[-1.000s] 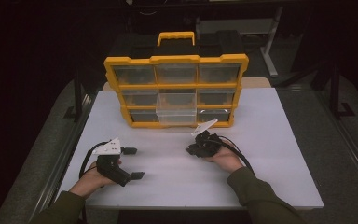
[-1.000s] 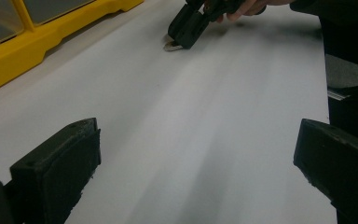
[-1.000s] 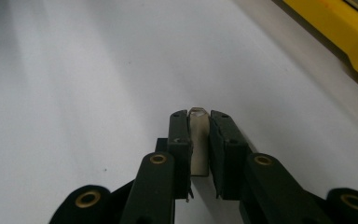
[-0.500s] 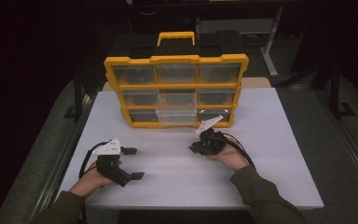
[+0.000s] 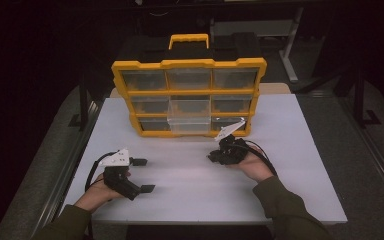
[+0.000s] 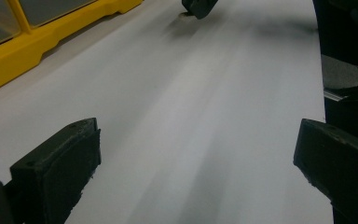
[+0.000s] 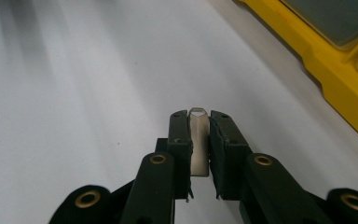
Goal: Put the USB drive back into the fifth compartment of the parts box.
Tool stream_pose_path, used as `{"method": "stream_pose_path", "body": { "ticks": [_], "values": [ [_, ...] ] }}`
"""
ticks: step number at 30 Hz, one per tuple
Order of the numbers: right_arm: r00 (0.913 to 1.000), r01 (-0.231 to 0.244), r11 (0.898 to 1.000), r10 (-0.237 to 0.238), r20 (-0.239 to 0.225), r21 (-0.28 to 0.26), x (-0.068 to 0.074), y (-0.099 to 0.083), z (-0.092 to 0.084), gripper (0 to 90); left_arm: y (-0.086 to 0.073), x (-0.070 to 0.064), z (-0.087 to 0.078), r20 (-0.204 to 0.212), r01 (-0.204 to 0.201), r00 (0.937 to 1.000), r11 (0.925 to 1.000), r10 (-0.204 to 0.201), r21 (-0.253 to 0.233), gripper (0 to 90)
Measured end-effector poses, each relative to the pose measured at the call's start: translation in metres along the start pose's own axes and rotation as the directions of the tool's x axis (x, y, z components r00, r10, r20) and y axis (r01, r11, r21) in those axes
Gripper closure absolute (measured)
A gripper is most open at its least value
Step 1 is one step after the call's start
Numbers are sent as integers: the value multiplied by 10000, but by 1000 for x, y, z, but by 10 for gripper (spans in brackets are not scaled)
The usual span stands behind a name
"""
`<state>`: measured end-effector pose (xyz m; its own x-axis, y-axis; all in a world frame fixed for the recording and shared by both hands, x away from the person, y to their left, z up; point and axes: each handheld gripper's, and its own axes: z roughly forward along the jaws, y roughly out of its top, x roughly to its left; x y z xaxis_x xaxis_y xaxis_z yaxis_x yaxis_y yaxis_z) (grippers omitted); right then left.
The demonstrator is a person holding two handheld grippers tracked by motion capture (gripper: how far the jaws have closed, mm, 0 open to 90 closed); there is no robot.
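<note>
table: i see a white tabletop (image 5: 290,180) with dark surroundings on every side.
organizer: a yellow drawer organizer (image 5: 187,95) with a yellow carry handle stands upright at the far middle of the table, its clear drawers facing me in three rows of three. the centre drawers (image 5: 189,116) of the middle and bottom rows stick out toward me past the others.
right gripper: my right gripper (image 7: 198,140) sits in my right hand (image 5: 252,165) just in front of the organizer's lower right corner, near it but not touching as far as i can tell. its grey plate (image 5: 229,130) tilts up toward the organizer.
right jaws: nearly closed, pinching a small flat silvery metal piece (image 7: 198,144) upright between them. the piece's top edge, with clipped corners, pokes just above the jaw tips. i can't tell what kind of part it is.
metal piece vs table: in the right gripper view the piece hangs above the white surface, with the organizer's yellow base running along the upper right.
left gripper: my left gripper (image 5: 141,175) rests in my left hand (image 5: 97,192) at the near left of the table, well apart from the organizer and from the right gripper.
left jaws: spread wide, nothing between them but bare tabletop. in the left gripper view the organizer's yellow base sits at upper left and the tip of the right gripper shows at the top edge.
</note>
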<state>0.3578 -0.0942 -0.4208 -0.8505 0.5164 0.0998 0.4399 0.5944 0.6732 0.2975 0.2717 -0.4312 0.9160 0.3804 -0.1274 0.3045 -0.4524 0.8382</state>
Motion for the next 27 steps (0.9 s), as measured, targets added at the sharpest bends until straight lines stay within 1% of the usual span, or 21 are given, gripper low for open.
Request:
{"method": "stream_pose_path", "body": {
  "ticks": [2,4,10,14,19,21,27],
  "values": [
    [10000,61,10000,-60,39,-77,-1,1,-3,778,0,0,0,7,2,10000,10000,-2,-2,0],
    [10000,-46,10000,46,27,-83,-2,1,-7,778,0,0,0,11,-4,10000,10000,4,1,0],
    [10000,-29,9999,28,-47,-126,-4,2,-15,778,0,0,0,4,-4,10000,10000,4,8,0],
    [10000,-61,9997,59,-47,-244,-5,2,-20,778,0,0,0,4,-2,10000,10000,2,19,0],
    [10000,-80,9996,79,-33,-256,-5,2,-22,777,0,0,0,9,-4,10000,10000,4,25,0],
    [9998,-189,9994,189,-5,-297,-7,4,-29,777,-1,1,0,-7,4,10000,10000,-4,40,0],
    [9994,-320,9985,315,-121,-454,-8,6,-37,777,-1,1,1,10,55,10000,10000,-55,41,1]
  ]
}}
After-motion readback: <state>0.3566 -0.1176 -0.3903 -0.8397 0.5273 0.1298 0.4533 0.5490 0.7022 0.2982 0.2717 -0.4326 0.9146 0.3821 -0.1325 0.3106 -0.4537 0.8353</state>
